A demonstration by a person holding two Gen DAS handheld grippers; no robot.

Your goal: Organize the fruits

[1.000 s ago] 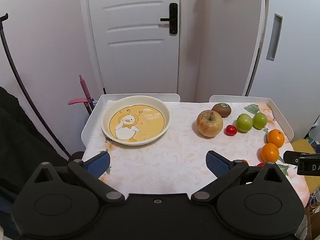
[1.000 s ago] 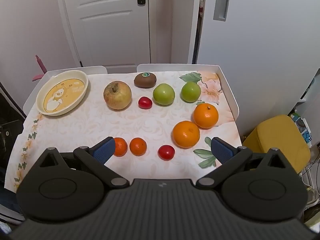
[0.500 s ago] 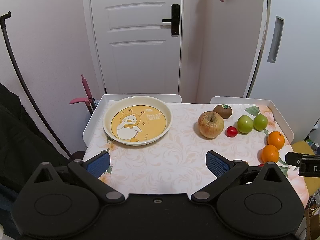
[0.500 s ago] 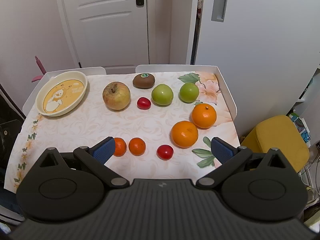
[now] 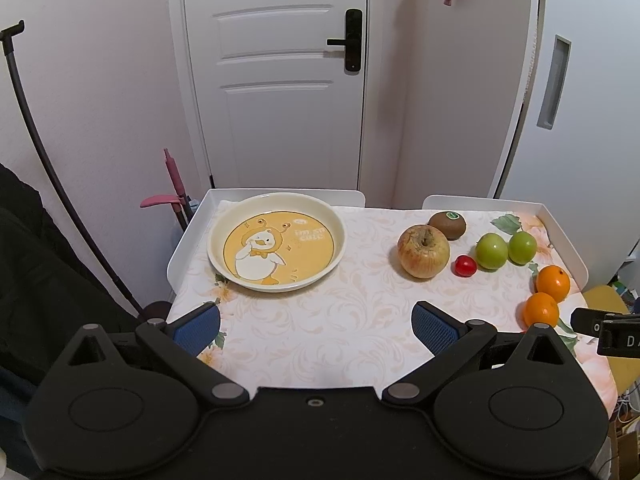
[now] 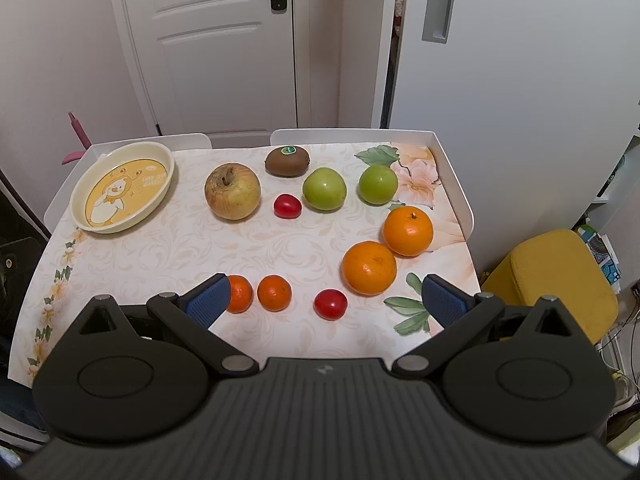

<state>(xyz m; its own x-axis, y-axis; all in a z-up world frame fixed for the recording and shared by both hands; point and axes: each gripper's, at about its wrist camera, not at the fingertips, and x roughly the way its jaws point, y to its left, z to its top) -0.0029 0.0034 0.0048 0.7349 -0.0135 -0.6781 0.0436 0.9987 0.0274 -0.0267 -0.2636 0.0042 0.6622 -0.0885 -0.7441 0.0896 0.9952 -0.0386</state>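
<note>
A cream plate (image 5: 338, 236) (image 6: 166, 178) with a yellow duck picture sits empty at the table's far left. To its right lie a large apple (image 5: 423, 251) (image 6: 232, 191), a kiwi (image 6: 287, 161), a cherry tomato (image 6: 287, 206), two green apples (image 6: 324, 188) (image 6: 377, 184) and two oranges (image 6: 408, 231) (image 6: 368, 267). Near the front edge lie two small tangerines (image 6: 274, 293) (image 6: 240, 293) and a second cherry tomato (image 6: 330, 303). My left gripper (image 5: 316, 326) hangs open above the near left table. My right gripper (image 6: 326, 300) is open above the front fruits, holding nothing.
The table (image 6: 160, 248) has a floral cloth and raised white rims at back and sides. A white door (image 5: 276, 80) stands behind, a tall white cabinet (image 6: 520, 80) to the right, a yellow stool (image 6: 556, 276) beside the table, and a pink tool (image 5: 174, 184) at the back left.
Both grippers have drawn back and tilted up slightly, so the table sits a little lower and smaller in each view. No fruit has moved.
</note>
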